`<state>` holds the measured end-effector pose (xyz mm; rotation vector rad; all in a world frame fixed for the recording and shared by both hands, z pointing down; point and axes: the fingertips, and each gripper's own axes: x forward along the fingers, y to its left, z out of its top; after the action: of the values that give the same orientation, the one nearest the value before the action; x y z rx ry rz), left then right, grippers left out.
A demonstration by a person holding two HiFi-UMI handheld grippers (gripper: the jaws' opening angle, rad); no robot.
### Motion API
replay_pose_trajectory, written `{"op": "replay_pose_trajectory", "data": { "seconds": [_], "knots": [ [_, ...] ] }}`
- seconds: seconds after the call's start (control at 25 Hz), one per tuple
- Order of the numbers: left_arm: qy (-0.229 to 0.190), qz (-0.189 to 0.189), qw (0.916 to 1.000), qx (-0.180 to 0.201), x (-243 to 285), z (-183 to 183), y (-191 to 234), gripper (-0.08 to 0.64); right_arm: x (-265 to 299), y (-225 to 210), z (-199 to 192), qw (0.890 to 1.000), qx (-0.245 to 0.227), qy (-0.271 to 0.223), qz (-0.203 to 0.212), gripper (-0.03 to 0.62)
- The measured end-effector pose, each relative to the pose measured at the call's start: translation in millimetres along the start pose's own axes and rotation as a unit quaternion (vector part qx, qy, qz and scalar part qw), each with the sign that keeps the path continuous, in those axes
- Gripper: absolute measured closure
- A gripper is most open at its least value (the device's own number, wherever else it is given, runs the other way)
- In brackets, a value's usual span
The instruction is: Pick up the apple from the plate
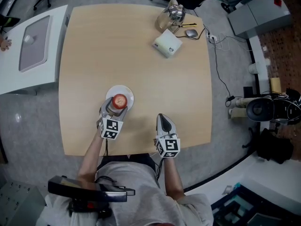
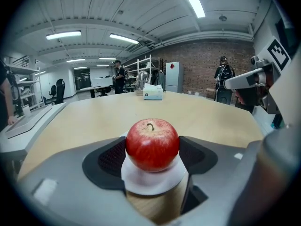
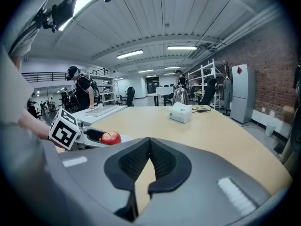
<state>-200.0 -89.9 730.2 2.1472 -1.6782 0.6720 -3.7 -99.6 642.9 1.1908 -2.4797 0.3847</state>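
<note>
One apple (image 1: 120, 100), one plate (image 1: 123, 88), one tissue box (image 1: 167, 44), one left tool (image 1: 117, 108), one right tool (image 1: 162, 118).

left gripper (image 1: 116, 106): jaws wide apart, tilted down | right gripper (image 1: 162, 119): jaws together, tilted down

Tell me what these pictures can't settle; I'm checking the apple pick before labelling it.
The apple, underside and far side: hidden by its own bulk in the left gripper view, too small in the head view.
The plate: left gripper view, mostly covered by the apple and by the left gripper jaws flanking it.
The shiny vessel at the table's far edge: too small in every view to identify.
The white box: any print too small to read.
</note>
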Motion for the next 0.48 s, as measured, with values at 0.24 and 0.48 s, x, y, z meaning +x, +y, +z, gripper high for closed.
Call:
{"op": "replay_pose_trajectory", "data": {
  "seconds": [0.24, 0.48],
  "knots": [
    [-0.005, -0.002, 1.0, 0.0, 4.4, 0.9, -0.1, 0.172, 1.1, -4.8, -1.6, 1.0, 0.003, 0.005, -0.007, 0.586],
    [-0.009, 0.0, 1.0, -0.001, 8.0, 1.5, 1.7, 0.163, 2.2, -4.5, -2.8, 1.0, 0.002, 0.011, -0.008, 0.586]
  ]
}}
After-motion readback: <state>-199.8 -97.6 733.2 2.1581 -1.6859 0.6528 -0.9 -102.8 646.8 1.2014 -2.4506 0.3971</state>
